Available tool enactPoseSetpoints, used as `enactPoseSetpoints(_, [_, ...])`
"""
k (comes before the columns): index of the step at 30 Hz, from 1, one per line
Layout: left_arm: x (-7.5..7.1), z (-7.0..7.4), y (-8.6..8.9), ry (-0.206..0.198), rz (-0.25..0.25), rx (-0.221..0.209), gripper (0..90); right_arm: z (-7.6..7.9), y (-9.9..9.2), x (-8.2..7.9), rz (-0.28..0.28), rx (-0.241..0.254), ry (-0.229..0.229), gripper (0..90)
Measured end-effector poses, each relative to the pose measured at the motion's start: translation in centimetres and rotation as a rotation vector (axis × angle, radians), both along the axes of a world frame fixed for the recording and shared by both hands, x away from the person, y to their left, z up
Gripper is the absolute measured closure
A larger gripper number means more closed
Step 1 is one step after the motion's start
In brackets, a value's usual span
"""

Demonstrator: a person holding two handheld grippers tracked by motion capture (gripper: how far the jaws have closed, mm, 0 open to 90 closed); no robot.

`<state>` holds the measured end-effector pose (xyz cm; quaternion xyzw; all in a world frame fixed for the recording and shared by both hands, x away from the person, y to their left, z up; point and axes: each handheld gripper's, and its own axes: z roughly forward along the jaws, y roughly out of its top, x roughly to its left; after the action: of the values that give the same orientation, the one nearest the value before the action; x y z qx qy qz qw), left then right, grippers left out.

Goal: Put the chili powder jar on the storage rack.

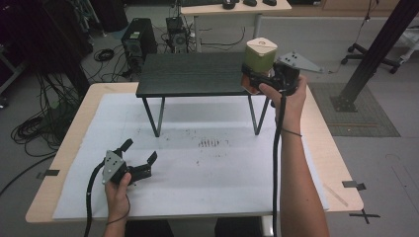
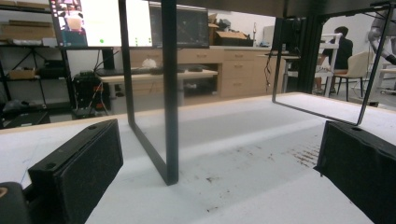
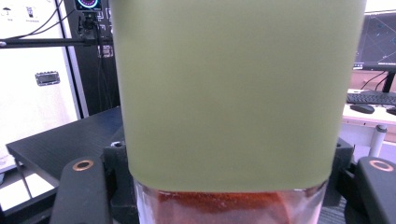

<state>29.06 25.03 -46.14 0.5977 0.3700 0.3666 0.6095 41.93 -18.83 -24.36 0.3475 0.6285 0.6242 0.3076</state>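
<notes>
At the left of the high view, the left tongs (image 1: 140, 152) rest low on the white sheet (image 1: 207, 168) that covers the counter (image 1: 74, 133), held by the person's left hand (image 1: 118, 185); the jaws stand wide apart with nothing between them, and a black cable trails from the body toward the near edge. Seen along the left gripper view, the two black pads (image 2: 77, 170) flank bare sheet, and one thin metal leg (image 2: 169, 93) of the black shelf (image 1: 192, 74) rises just ahead of them. Centre of the counter, that low shelf stands on its slender legs, with dark smudges (image 1: 210, 143) on the sheet in front of it. At the right, the right hand (image 1: 291, 98) holds the right tongs (image 1: 259, 79) raised at the shelf's near right corner, clamped on a jar (image 1: 260, 61) with a tall olive-green lid. Its clear lower part shows orange-red contents (image 3: 224, 205), and the jar stands upright, lifted off the counter, beside the shelf top (image 3: 60, 137).
</notes>
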Motion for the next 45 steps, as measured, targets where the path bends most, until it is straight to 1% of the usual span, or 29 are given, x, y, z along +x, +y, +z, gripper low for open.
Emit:
enactPoseSetpoints(7, [0.0,0.0,0.0,0.000,0.000,0.000,0.6,-0.5,0.3,1.3,-0.010,0.008,0.009,29.9])
enactPoseSetpoints(12, [0.0,0.0,0.0,0.000,0.000,0.001,0.6,-0.9,0.6,2.2,-0.017,-0.006,0.017,29.9])
enactPoseSetpoints(20, [0.0,0.0,0.0,0.000,0.000,0.001,0.6,-1.3,0.6,3.1,-0.028,-0.007,0.018,29.9])
enactPoseSetpoints(31, [0.0,0.0,0.0,-0.001,0.000,0.000,0.7,-1.4,0.6,3.4,-0.033,-0.025,0.007,29.9])
enactPoseSetpoints(37, [0.0,0.0,0.0,-0.001,0.000,0.000,0.7,-1.3,0.6,3.4,-0.030,-0.018,-0.006,29.9])
enactPoseSetpoints(45, [0.0,0.0,0.0,-0.001,0.000,0.000,0.7,-1.8,0.7,3.5,-0.030,-0.017,-0.002,29.9])
